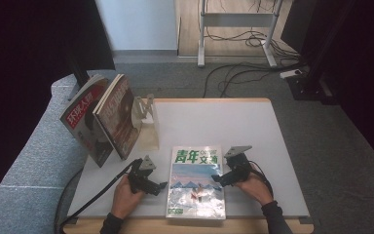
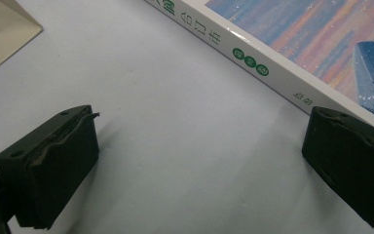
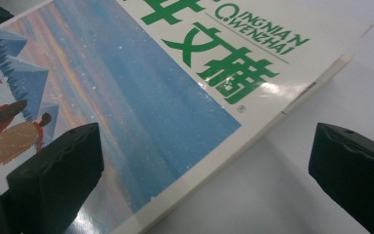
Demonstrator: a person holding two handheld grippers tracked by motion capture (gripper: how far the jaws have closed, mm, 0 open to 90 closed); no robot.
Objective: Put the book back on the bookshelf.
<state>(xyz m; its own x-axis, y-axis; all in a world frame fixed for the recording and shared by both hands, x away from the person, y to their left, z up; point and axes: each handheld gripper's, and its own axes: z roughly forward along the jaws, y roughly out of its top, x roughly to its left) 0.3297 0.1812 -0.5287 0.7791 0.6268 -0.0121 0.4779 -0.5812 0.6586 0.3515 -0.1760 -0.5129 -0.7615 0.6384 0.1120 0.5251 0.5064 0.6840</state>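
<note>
1. Nearest the camera, a person's two hands hold the left gripper (image 1: 148,181) and right gripper (image 1: 226,174) on either side of a magazine (image 1: 196,183) lying flat, cover up, at the counter's (image 1: 253,126) near edge.
2. Both grippers' jaws stand wide apart, holding nothing; the left flanks the spine, the right straddles the opposite edge.
3. Judging from this, a lift is coming: slide one jaw under each edge, close evenly, and raise both sides together so the cover does not bend.
4. At far left, a pale stand (image 1: 146,124) props two upright magazines (image 1: 104,117), with room apparently left beside them.
</note>
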